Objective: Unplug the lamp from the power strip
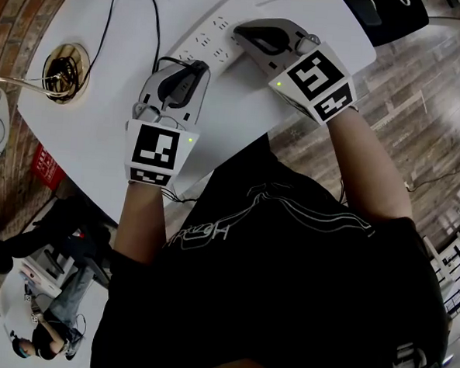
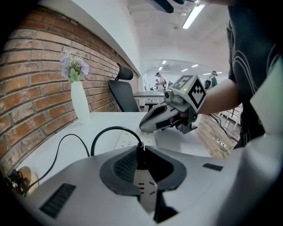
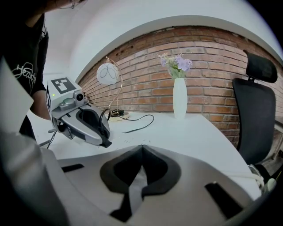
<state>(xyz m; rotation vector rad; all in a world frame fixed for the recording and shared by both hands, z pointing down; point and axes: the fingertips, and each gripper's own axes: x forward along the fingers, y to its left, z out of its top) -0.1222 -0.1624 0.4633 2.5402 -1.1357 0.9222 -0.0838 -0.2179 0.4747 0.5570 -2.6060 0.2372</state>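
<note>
Pulling straight up off the power strip (image 1: 210, 36) is my plan. The left gripper (image 2: 142, 150) is clamped on the black plug (image 2: 139, 158), which looks seated in a socket. The right gripper (image 1: 238, 34), jaws closed and empty, rests on the strip to pin it. The lamp (image 3: 108, 73) stands well apart, and its cord (image 2: 116, 128) loops close by, a possible snag.

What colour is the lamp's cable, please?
Black: the cable shows best in the left gripper view.

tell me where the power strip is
The power strip lies top centre in the head view on the white table, between the left tongs and right tongs.
</note>
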